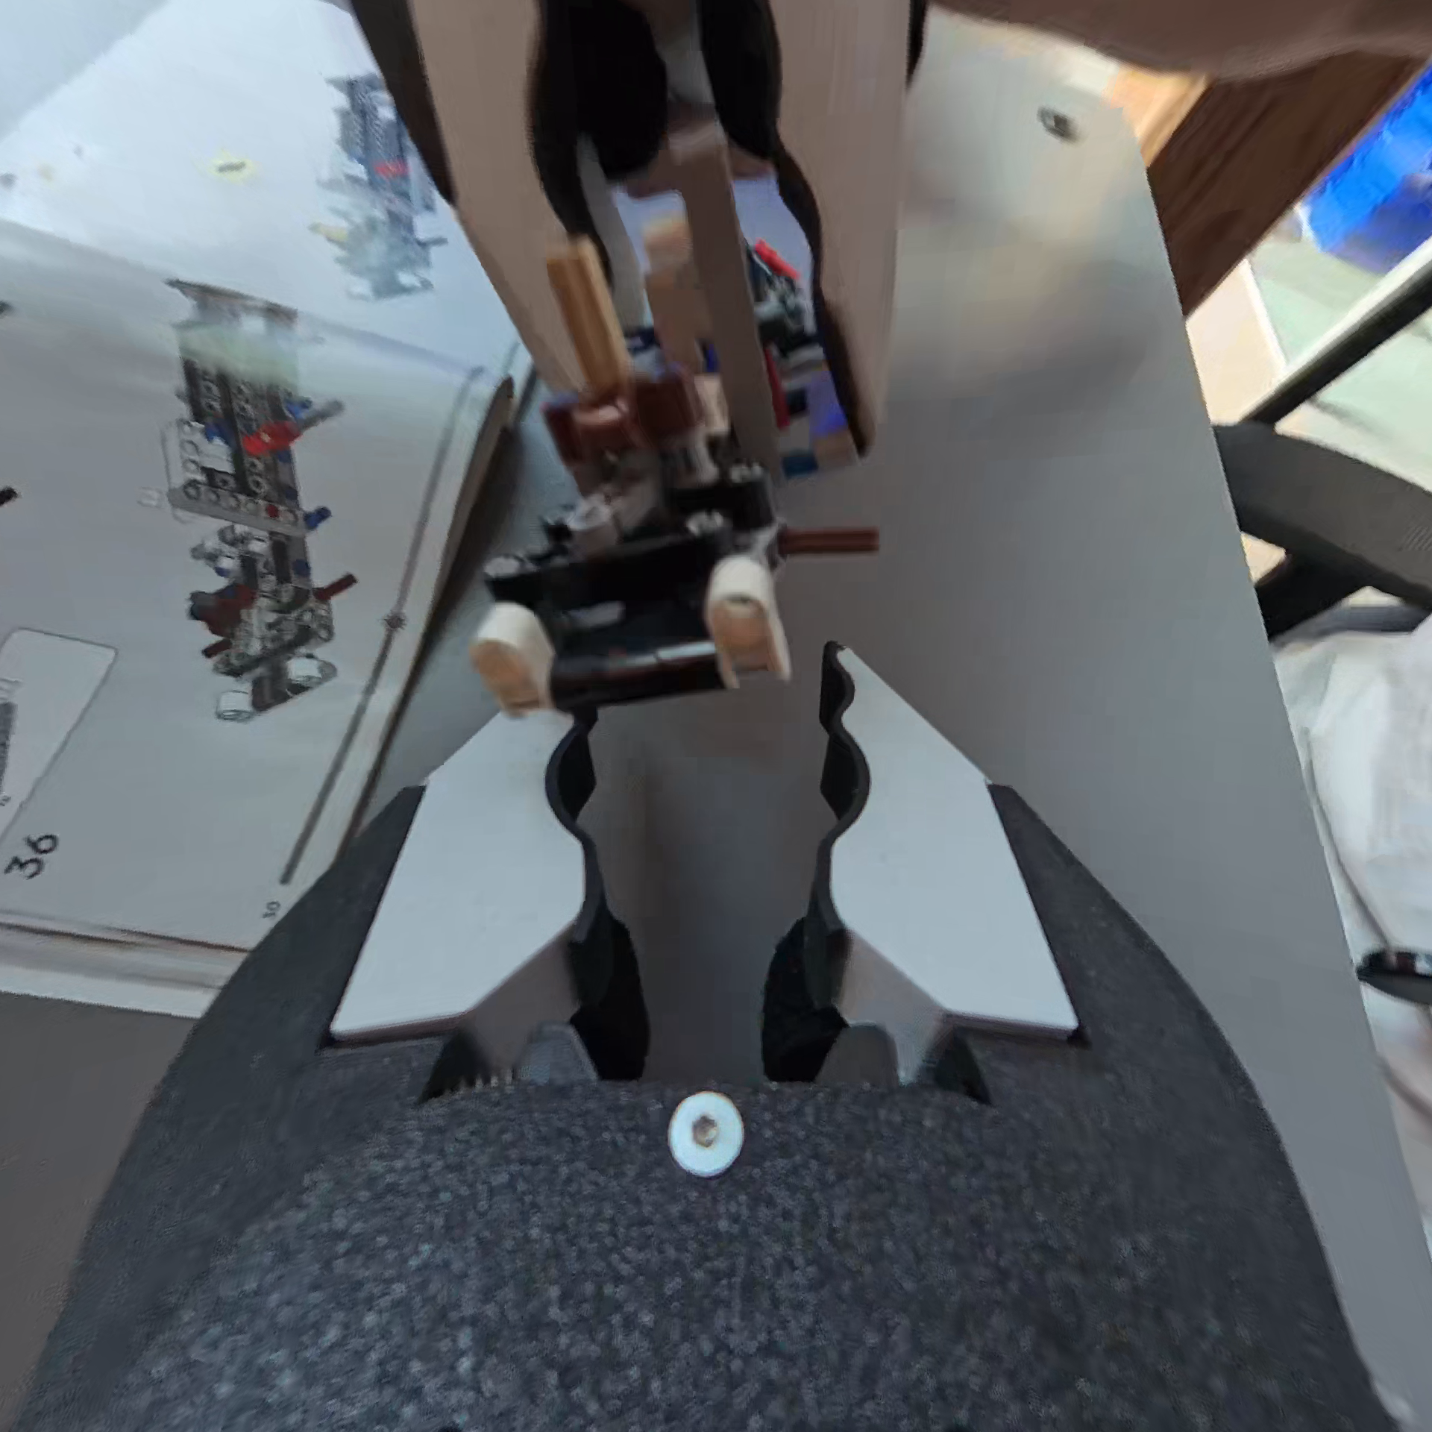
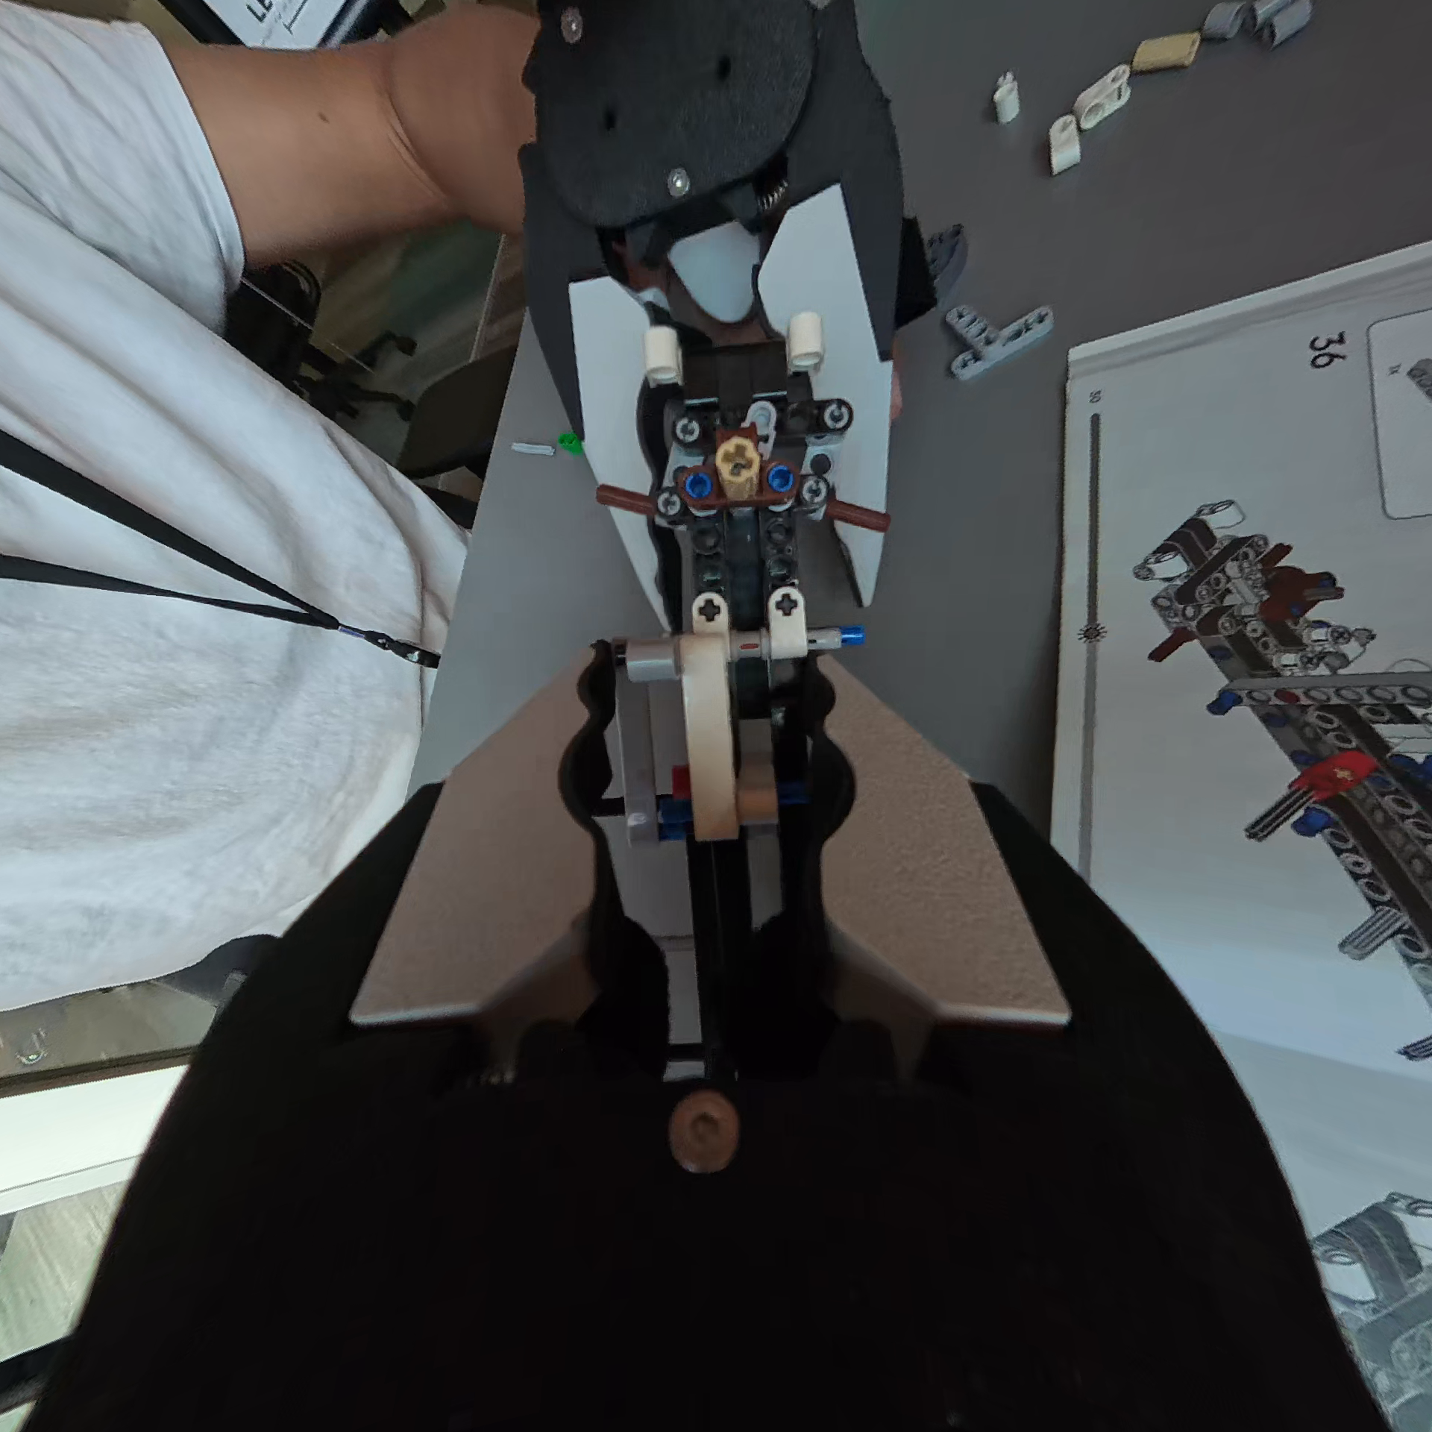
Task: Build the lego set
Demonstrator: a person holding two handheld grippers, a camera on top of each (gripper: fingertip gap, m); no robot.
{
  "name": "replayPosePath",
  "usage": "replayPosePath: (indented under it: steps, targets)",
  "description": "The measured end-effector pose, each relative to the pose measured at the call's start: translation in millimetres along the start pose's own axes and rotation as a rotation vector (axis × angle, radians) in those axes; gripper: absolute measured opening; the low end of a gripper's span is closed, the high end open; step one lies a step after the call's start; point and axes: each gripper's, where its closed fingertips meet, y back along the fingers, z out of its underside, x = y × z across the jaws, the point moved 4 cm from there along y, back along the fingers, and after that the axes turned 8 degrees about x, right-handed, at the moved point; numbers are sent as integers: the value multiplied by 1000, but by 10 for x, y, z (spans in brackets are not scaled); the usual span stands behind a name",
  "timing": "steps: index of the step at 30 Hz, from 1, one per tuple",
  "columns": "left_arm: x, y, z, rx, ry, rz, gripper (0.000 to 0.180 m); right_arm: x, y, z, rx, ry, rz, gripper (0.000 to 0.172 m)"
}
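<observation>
Grey table (image 1: 1007,697) with open instruction booklet (image 1: 194,542) at left | left view: left gripper (image 1: 705,697) spread, pinching nothing, black brick model (image 1: 643,612) just beyond its tips | right view: right gripper (image 2: 705,736) pinching the model's near end (image 2: 713,744); loose pieces (image 2: 1100,101) beyond on the table.

L gripper (image 1: 701,686): jaws wide apart, nothing between pads.
R gripper (image 2: 709,674): clamped on brick model (image 2: 721,721) (pads pressing both sides).
Pose: tips facing, near.
</observation>
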Motion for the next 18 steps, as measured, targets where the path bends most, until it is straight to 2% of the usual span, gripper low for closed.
replayPosePath:
  steps: [1, 5, 8, 15, 18]
  targets:
    - [-48, -3, -78, 51, 31, -21, 55, 17, -6, 0, 7, -4, -1, 46]
    - [-140, 33, -256, 241, 158, -42, 45, 40, 4, -35, 60, -22, -12, 46]
    - [-123, 70, -396, 370, 222, -26, 50, 54, 73, -94, 127, -31, -26, 46]
    - [-178, 90, -545, 531, 347, 14, 42, 65, 175, -143, 213, -27, -46, 47]
    - [-173, 90, -595, 576, 372, 29, 33, 67, 205, -154, 215, -11, -29, 47]
